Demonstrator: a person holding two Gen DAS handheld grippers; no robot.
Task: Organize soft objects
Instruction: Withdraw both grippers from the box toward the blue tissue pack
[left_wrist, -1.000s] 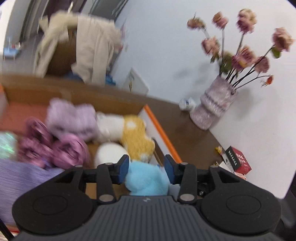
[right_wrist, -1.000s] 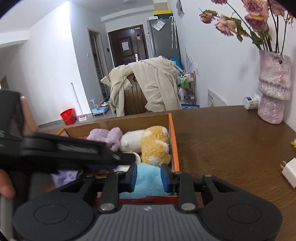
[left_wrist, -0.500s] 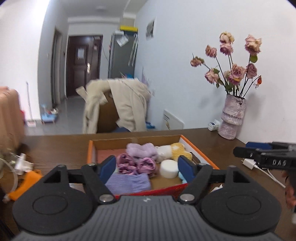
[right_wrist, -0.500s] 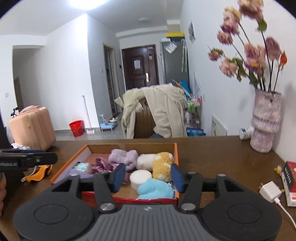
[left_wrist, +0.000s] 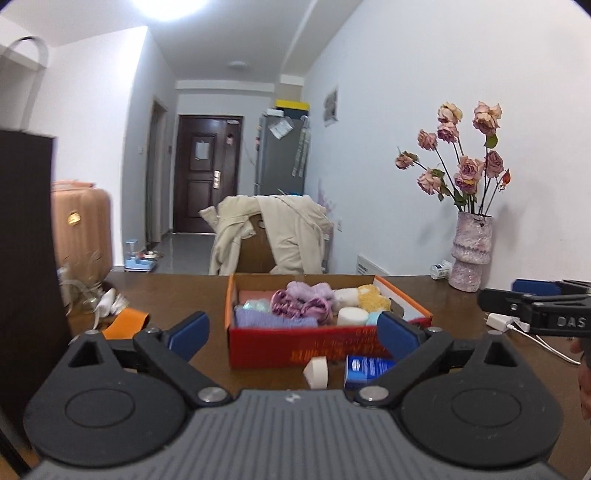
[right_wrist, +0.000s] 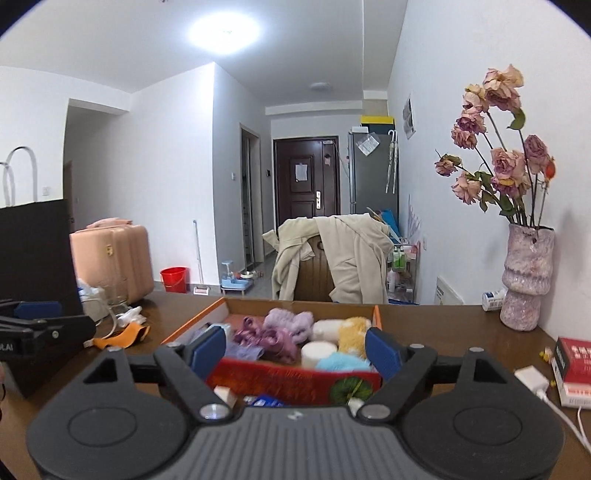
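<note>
A red cardboard box (left_wrist: 325, 349) with an orange rim stands on the brown table, packed with soft things. Inside lie a purple cloth (left_wrist: 275, 318), purple scrunchies (left_wrist: 301, 304), a lilac plush (right_wrist: 290, 319), a white-and-yellow plush (right_wrist: 354, 332), a white round puff (right_wrist: 319, 350) and a light blue plush (right_wrist: 341, 362) in the near right corner. My left gripper (left_wrist: 295, 330) hangs back from the box, its jaws opening with nothing between them. My right gripper (right_wrist: 295, 347) is also short of the box, its jaws opening and empty.
A small white cap (left_wrist: 317, 371) and a blue carton (left_wrist: 367, 369) lie in front of the box. A black paper bag (left_wrist: 26, 258) stands at the left. A vase of dried roses (right_wrist: 526, 280), a red book (right_wrist: 574, 365) and a white charger (left_wrist: 502, 321) are at the right.
Both grippers were closed around the light blue plush over the box. They have let it go, opened wide and drawn back from the box.
</note>
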